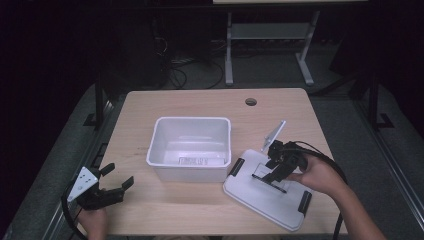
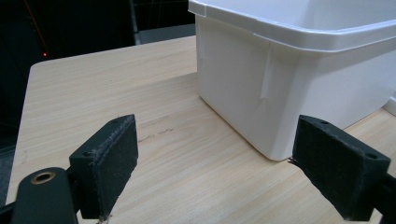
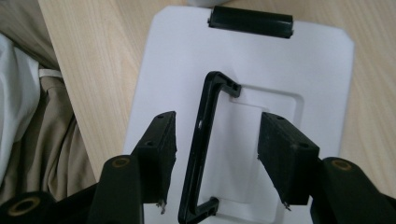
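Right gripper (image 3: pixel 215 163) sits over the white lid (image 1: pixel 265 192) at the bin's (image 1: pixel 190 150) 4 o'clock – jaws apart, straddling the black handle (image 3: pixel 201 149), not pinching yet. I'd center it, then squeeze. Left gripper (image 2: pixel 215 172) idles with jaws wide, holding nothing, at the bin's 8 o'clock.

— What is standing beyond the table (image 1: pixel 150 107)?
— A grey frame (image 1: pixel 265 31) is standing behind the table, and cables (image 1: pixel 175 75) are lying behind its far-left corner

— And on it?
— A round hole (image 1: pixel 251 102) is showing near the table's far edge
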The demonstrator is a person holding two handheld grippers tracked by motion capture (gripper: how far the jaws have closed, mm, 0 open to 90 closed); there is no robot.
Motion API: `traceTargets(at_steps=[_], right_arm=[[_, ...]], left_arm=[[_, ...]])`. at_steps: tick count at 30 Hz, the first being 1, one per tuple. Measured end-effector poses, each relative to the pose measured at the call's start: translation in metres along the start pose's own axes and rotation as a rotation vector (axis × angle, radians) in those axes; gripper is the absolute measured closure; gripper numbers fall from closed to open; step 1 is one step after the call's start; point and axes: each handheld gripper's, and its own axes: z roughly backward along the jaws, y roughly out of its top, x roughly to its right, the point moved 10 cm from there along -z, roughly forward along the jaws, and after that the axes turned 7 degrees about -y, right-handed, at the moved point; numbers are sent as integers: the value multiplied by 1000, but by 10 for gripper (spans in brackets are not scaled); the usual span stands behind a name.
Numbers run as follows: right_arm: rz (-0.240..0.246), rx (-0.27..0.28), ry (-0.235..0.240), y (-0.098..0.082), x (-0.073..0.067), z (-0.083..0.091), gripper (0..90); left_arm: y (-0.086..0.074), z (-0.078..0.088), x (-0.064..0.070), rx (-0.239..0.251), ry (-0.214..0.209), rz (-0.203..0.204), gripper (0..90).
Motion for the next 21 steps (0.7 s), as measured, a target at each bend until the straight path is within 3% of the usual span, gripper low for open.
traceTargets(at_steps=[10,21], right_arm=[[31,-46,6,-10,-8,-21,514],[14,-74,1,-21,-4,-29,629]], left_arm=[[0,0,0,1,1,-2,134],[0,0,0,2,1,-1,134]])
